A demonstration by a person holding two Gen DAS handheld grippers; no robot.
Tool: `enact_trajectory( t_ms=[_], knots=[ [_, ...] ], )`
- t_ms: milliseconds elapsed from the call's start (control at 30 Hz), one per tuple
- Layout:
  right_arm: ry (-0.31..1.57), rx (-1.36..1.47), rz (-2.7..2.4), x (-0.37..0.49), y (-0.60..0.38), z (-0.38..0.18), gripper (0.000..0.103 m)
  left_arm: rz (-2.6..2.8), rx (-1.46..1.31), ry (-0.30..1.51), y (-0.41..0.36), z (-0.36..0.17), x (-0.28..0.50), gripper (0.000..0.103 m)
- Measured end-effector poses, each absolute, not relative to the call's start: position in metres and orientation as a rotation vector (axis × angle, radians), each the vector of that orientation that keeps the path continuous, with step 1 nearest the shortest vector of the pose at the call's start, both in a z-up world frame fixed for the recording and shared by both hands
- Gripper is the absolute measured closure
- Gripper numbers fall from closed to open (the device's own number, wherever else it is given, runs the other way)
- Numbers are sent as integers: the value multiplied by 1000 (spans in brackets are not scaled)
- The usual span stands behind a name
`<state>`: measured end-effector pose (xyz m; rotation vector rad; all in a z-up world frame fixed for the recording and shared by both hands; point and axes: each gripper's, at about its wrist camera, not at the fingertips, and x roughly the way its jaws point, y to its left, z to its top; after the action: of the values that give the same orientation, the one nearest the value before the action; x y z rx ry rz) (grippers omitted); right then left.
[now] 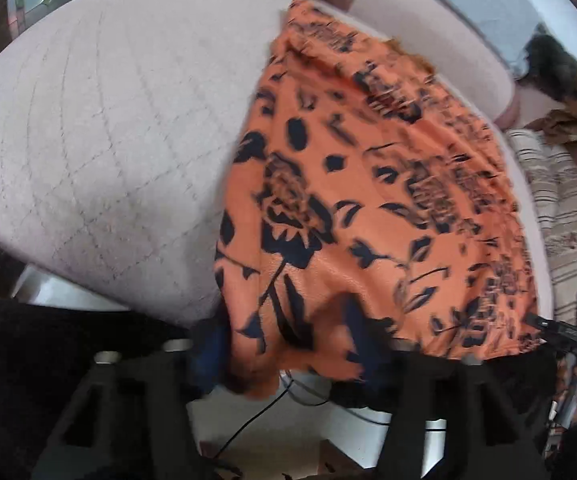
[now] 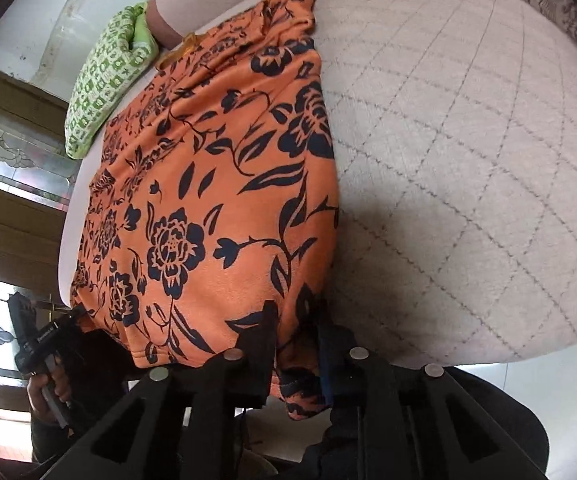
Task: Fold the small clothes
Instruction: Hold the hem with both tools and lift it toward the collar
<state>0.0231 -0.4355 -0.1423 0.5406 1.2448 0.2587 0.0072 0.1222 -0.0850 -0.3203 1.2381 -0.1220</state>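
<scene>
Draping over the near edge of the quilted cushion (image 2: pixel 468 160), the orange floral garment (image 2: pixel 216 200) sits between both claws: the right claw (image 2: pixel 296 344) clamped on its hem, the left claw (image 1: pixel 284 344) apart around it; bare quilt lies beside.

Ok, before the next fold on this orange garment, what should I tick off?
1. Orange garment spread flat on quilted cushion: ok, though the near hem overhangs the edge.
2. Hem between left gripper jaws: ok, but the jaws stand apart, so no grip.
3. Right gripper clamped on hem: cannot tell; cloth sits between the jaws.
4. Green patterned cloth clear of garment: cannot tell.
5. Bare cushion beside garment for folding: ok.
</scene>
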Motion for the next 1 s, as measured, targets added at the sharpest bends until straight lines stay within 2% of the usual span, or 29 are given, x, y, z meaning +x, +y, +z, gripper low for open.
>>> enact_trajectory(
  t_ms=[67, 133, 167, 200, 267, 367, 500, 600, 733, 867, 900, 933, 967, 1000],
  knots=[
    [1257, 577, 260, 24, -439, -144, 82, -121, -358, 1264, 125, -92, 8, 41],
    [1263, 613, 258, 24, -442, -146, 82, -114, -352, 1262, 128, -92, 8, 66],
    [1261, 612, 258, 23, -443, -146, 82, -120, -348, 1268, 132, -93, 7, 87],
    [1261, 597, 260, 22, -441, -146, 83, -147, -379, 1272, 136, -93, 7, 93],
    [1256, 603, 253, 21, -442, -145, 96, -180, -431, 1254, 143, -85, 4, 95],
    [1184, 675, 280, 13, -451, -128, 97, -223, -485, 1166, 151, -49, -8, 95],
    [1006, 733, 294, -10, -475, -73, 97, -271, -532, 1054, 161, -2, -21, 95],
    [967, 754, 262, -18, -495, -61, 97, -251, -538, 1099, 164, -15, -16, 95],
    [1068, 798, 216, -14, -502, -102, 97, -158, -530, 1238, 168, -62, -14, 95],
    [1069, 777, 192, -11, -493, -111, 93, -161, -480, 1249, 160, -69, -14, 95],
    [1067, 755, 183, -8, -492, -108, 89, -164, -471, 1247, 158, -67, -13, 95],
    [1072, 716, 176, -3, -489, -104, 74, -172, -469, 1243, 154, -67, -9, 95],
    [1083, 696, 174, 0, -488, -104, 48, -175, -467, 1241, 153, -67, -8, 95],
    [1105, 668, 167, 4, -484, -103, 34, -173, -470, 1240, 151, -67, -6, 95]
  ],
)
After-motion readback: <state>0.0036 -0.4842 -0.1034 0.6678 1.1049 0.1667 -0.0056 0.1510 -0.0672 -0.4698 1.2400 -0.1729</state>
